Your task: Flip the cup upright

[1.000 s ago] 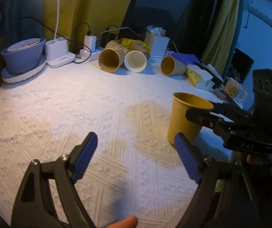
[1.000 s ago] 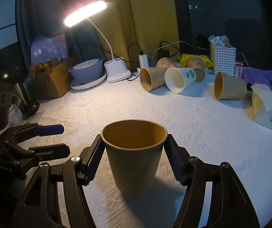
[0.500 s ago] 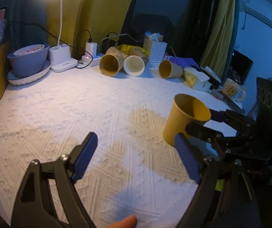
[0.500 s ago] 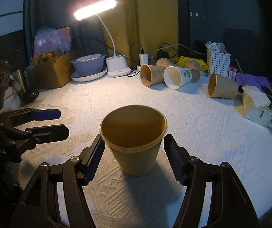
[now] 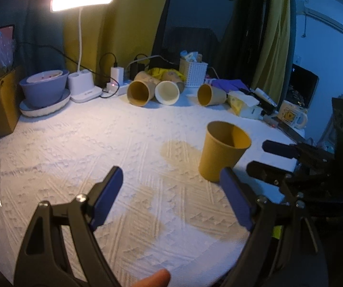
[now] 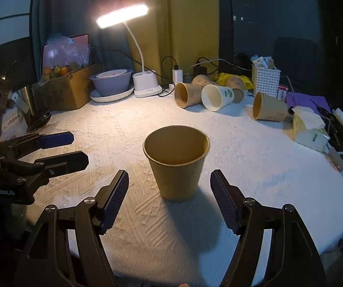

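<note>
The cup (image 6: 176,165) is no longer sitting between my right jaws: a second ago the pads were flanking its wall, and now my right gripper (image 6: 169,199) is backing away with its jaws spread wide, the blue pads (image 6: 115,199) standing clear on either side and a little short of it. The cup is standing on its base, mouth up, near the middle of the front part of the counter (image 6: 267,167), casting a shadow toward me. I am judging the flip as done and this as the release and retreat (nothing is touching the cup now).

My left gripper (image 5: 171,195) is hovering off to the side with its jaws also released and holding nothing; from its view the cup (image 5: 224,151) is standing just beyond the right-hand pad, with the right gripper (image 5: 276,157) beside it.

The counter is wearing a white embossed cloth with a few yellowish stains (image 5: 178,151) near the cup. Along the back, well apart from it, several other paper cups (image 6: 188,94) are lying on their sides. Further out are a lit desk lamp (image 6: 123,15), a purple bowl (image 6: 111,81), a cardboard box (image 6: 63,91), a white basket (image 6: 266,79) and a tissue pack (image 6: 309,129), against yellow curtains and a dark window.
</note>
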